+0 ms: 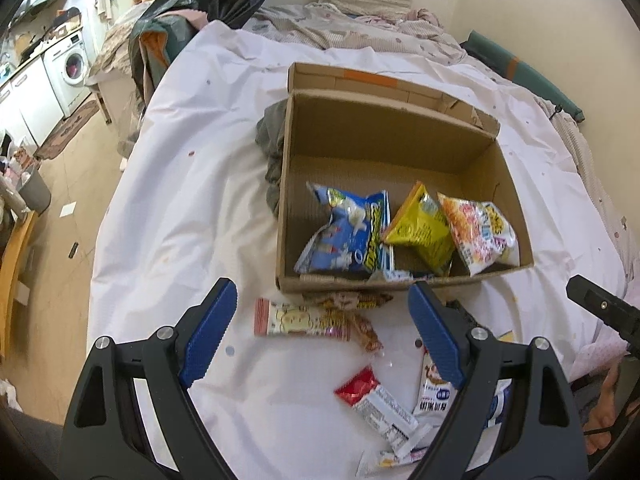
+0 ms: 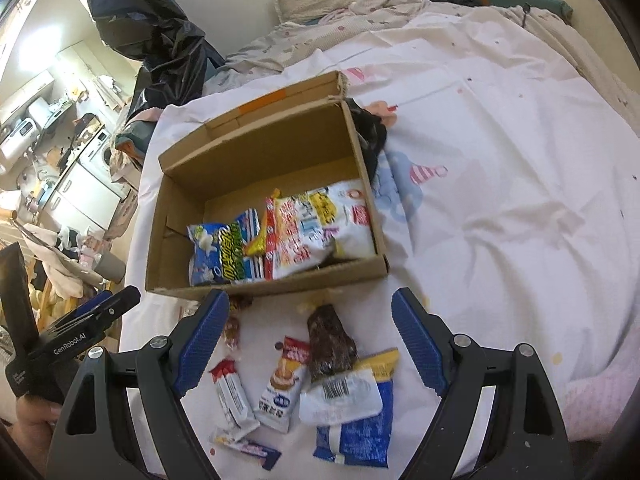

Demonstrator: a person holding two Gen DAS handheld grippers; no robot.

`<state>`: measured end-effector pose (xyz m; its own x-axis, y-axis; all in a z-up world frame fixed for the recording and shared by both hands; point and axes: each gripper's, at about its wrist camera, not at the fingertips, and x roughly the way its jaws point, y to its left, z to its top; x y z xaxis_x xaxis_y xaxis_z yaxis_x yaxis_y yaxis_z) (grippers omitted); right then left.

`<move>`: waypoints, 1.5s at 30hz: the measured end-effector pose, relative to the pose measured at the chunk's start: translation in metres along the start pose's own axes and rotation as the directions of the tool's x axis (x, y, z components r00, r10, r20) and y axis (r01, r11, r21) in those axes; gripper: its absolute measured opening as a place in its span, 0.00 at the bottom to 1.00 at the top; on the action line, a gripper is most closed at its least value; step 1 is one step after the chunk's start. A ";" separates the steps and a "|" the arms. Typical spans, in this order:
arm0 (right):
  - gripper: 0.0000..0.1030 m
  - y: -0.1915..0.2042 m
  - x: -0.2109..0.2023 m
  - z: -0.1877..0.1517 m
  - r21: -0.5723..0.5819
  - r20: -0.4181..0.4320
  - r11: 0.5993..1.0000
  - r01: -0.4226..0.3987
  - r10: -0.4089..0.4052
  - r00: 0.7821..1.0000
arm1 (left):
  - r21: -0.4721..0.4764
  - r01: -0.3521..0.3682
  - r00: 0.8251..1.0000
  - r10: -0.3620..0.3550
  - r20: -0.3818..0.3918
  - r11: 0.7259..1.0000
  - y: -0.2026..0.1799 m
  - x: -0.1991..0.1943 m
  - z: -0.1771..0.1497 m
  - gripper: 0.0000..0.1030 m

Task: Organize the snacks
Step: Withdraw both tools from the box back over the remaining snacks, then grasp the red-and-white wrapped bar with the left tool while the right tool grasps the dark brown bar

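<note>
Showing dark snack [image 2: 331, 343], right view only

"GenRobot.AI" in white on the black left claw [image 2: 120, 304] body; snack print illegible.

I see a bed [image 1: 168, 208] with a white sheet. A cardboard box [image 1: 400, 148] sits on it. Loose snack packs [image 2: 280, 392] lie by the near edge.
</note>
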<state>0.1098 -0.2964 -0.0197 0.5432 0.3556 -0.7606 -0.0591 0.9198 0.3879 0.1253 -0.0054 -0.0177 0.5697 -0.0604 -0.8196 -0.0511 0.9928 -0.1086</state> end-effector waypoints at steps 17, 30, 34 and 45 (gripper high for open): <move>0.83 -0.045 0.029 -0.036 0.199 -0.204 0.979 0.039 0.003 0.979 | -0.108 0.003 0.984 -0.022 -0.175 0.994 0.007 0.033 -0.032 0.83; 0.83 -0.043 0.038 -0.036 0.192 -0.223 0.979 0.060 -0.016 0.975 | -0.222 0.038 0.871 -0.141 -0.470 0.974 -0.022 0.088 -0.088 0.57; 0.83 -0.048 0.038 -0.036 0.209 -0.223 0.976 0.064 -0.016 0.975 | -0.179 0.003 0.873 -0.090 -0.480 0.984 -0.033 0.091 -0.095 0.29; 0.83 -0.038 0.056 -0.029 0.177 -0.290 0.984 0.032 0.021 0.957 | -0.117 0.060 0.896 -0.105 -0.432 0.991 -0.020 0.039 -0.067 0.24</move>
<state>0.1181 -0.3068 -0.0924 0.2753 0.4078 -0.8706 0.1070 0.8870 0.4493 0.0935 -0.0344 -0.0853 0.1612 -0.2034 -0.9657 -0.1127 0.9683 -0.2228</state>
